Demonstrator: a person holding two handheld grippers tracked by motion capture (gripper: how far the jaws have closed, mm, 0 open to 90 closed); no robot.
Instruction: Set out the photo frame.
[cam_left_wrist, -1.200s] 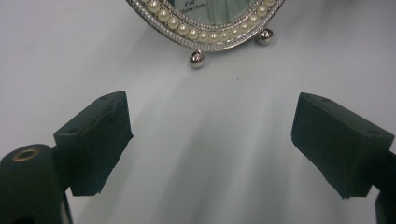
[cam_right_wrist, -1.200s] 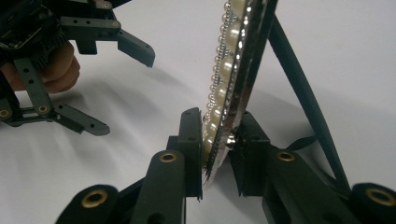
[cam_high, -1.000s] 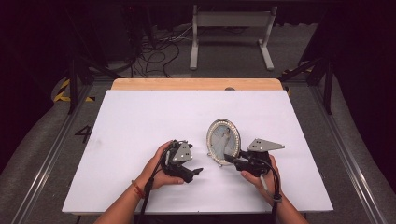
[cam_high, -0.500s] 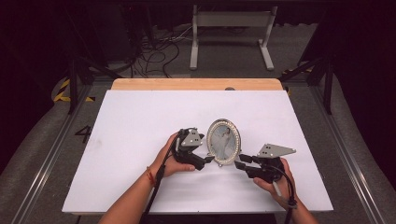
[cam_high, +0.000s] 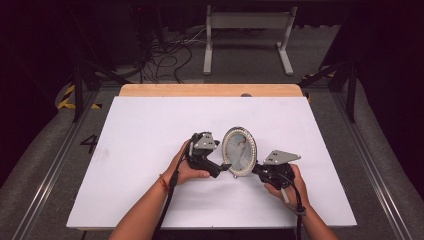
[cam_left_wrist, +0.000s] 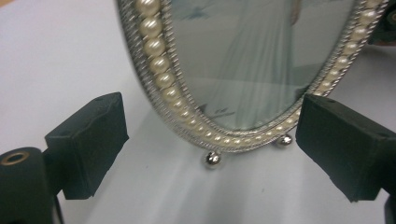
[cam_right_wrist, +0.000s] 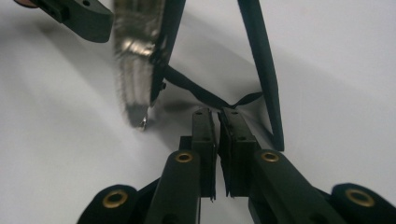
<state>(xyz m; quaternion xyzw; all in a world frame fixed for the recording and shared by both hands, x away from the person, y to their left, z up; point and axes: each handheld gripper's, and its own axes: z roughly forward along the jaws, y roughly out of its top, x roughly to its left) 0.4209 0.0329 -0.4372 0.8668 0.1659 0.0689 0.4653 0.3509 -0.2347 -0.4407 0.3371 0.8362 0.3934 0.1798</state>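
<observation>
- An oval picture frame (cam_high: 239, 151) with a border of pearl beads stands upright on the white worktop (cam_high: 140, 125), a little toward the person's side of the middle.
- The frame rests on small silver ball feet (cam_left_wrist: 212, 159), seen close up in the left gripper view, with its lower rim just above the white surface.
- The left hand-held gripper (cam_high: 223, 169) comes in from the frame's left, and its jaws stand wide apart on either side of the frame's bottom edge. In the left gripper view neither pad (cam_left_wrist: 88, 142) touches the beaded rim; there is a clear gap on each side.
- The right hand-held gripper (cam_high: 256, 171) sits low behind the frame's right side. Its jaws have just been closing and now stand almost together, with only a thin slit between the pads (cam_right_wrist: 205, 140).
- In the right gripper view those jaw tips meet the thin black ribbon (cam_right_wrist: 196, 91) that ties the frame's back to its black prop stand (cam_right_wrist: 261, 60); whether the ribbon is pinched I cannot tell.
- From that view the frame's silver edge (cam_right_wrist: 135, 56) shows side on, tilted slightly back against the stand.
- Open white surface lies all around: wide to the left, to the right, and toward the far wooden edge (cam_high: 210, 90) of the worktop.
- Both forearms enter from the near edge.
</observation>
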